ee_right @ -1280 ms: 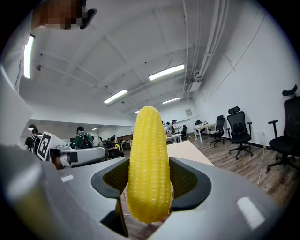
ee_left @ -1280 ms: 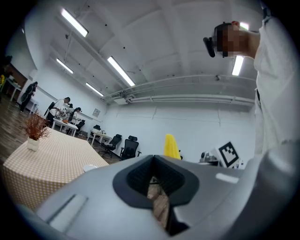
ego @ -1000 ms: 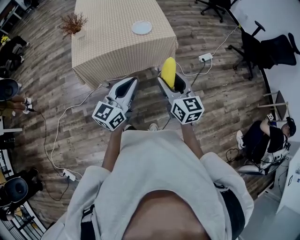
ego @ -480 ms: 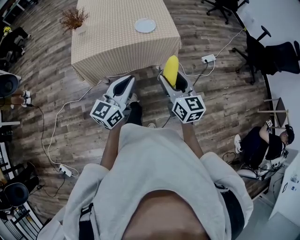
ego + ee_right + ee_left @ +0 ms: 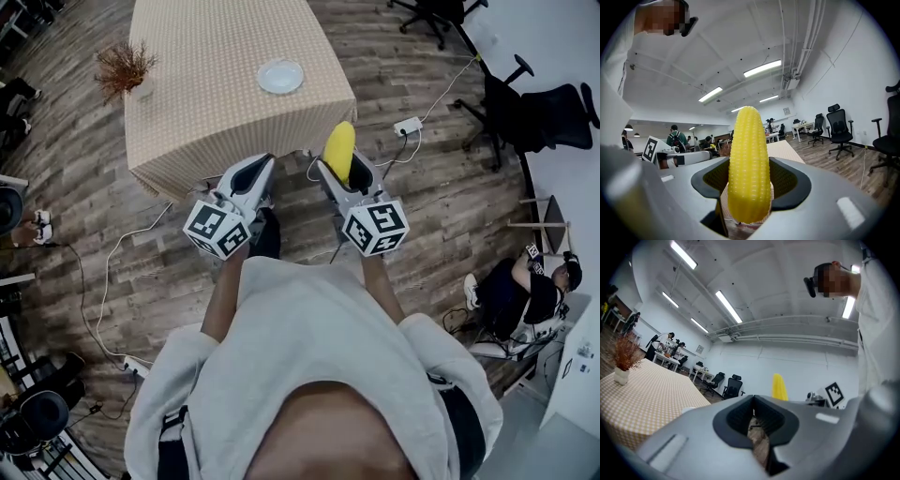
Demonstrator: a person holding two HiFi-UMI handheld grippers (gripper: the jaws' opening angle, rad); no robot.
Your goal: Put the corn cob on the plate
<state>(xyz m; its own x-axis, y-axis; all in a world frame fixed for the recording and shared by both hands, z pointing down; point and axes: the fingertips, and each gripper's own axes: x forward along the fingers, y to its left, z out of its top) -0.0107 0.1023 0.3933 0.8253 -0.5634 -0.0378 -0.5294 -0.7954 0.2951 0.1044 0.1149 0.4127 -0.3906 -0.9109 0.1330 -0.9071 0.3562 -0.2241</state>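
Note:
A yellow corn cob [image 5: 338, 151] stands upright in my right gripper [image 5: 344, 172], whose jaws are shut on its lower end; the right gripper view shows the corn cob [image 5: 748, 161] clamped between the dark pads. My left gripper [image 5: 251, 175] is held beside it, shut with nothing between its jaws; its own view shows the corn cob [image 5: 778, 387] off to the right. A small white plate [image 5: 280, 76] lies on the checked tablecloth of the table [image 5: 216, 103] ahead, well beyond both grippers. Both grippers hover over the wood floor in front of the table's near edge.
A vase of dried twigs [image 5: 126, 69] stands at the table's left side. Cables and a power strip [image 5: 408, 126] lie on the floor near the table. Office chairs [image 5: 544, 101] stand at the right, and a seated person [image 5: 527, 291] is low at the right.
The person has stepped nearer the table, so the table and plate sit lower and closer in the head view. Both grippers keep their pose; the corn stays gripped.

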